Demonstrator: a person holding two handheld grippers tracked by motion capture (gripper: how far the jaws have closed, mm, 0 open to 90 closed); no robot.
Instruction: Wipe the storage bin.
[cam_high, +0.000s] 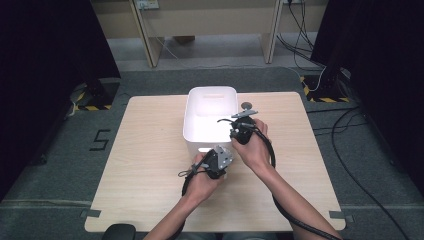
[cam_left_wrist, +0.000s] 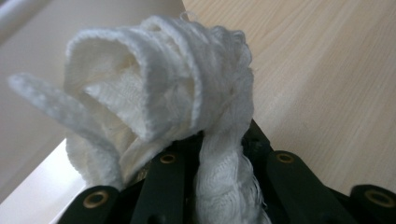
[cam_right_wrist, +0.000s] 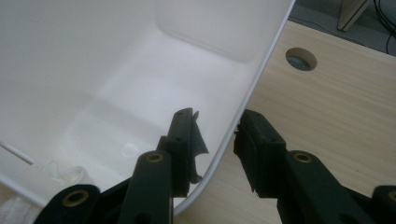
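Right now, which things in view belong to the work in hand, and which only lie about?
In use:
- white knitted cloth, clamped in the left gripper
- white bin, its wall between the jaws of the right gripper

Lying about:
- round hole in the wooden table
- loose cables on the floor

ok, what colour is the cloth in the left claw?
White, with a knitted texture: the cloth shows best in the left gripper view, pinched in the left claw.

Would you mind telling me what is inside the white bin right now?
The white bin looks bare along its far wall and floor in the right gripper view. Near its close corner lies a bit of white cloth; the rim hides whatever sits beside it.
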